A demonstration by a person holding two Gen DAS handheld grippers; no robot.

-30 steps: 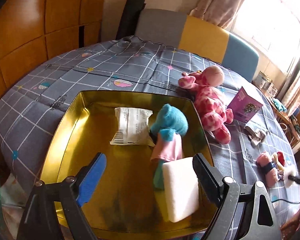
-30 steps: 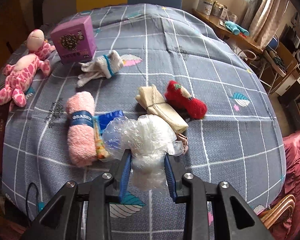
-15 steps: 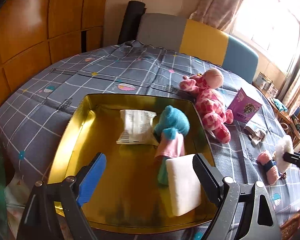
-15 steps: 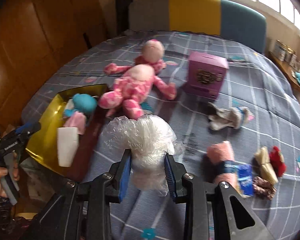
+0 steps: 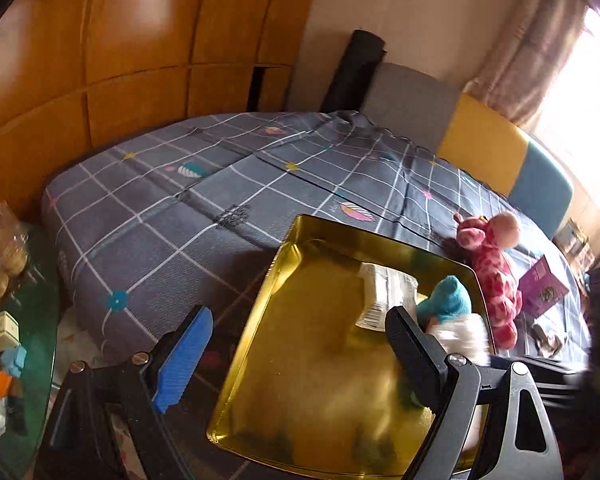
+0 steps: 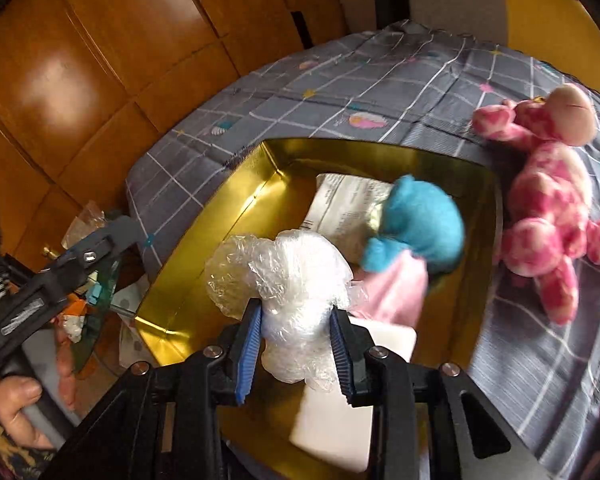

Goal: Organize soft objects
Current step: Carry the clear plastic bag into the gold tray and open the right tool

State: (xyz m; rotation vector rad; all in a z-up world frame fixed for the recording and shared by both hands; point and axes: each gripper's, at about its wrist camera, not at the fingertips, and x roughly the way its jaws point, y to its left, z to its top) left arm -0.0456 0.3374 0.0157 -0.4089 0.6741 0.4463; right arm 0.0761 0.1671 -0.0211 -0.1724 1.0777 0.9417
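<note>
Bedspread (image 6: 400, 92) — gold tin (image 6: 204, 248) with blue plush (image 6: 416, 232); right hand-held gripper (image 6: 296, 344) clamping plastic wad (image 6: 288, 276).

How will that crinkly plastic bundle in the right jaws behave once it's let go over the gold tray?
The plastic bundle looks squashy: it pinches in between the right gripper jaws and bulges above and below them. It is probably very light, being thin crumpled film, so it may spring back and drift rather than drop cleanly. Likely it stays put inside the gold tray, whose walls are high.

I see gold tray (image 6: 236, 216), teal-and-pink plush (image 6: 416, 232), pink-blotched white giraffe toy (image 6: 548, 216) at 3 o'clock, grey bedspread (image 5: 172, 224) with white grid, clear crinkled plastic wad (image 6: 292, 276), blue-padded tongs (image 6: 294, 348).
</note>
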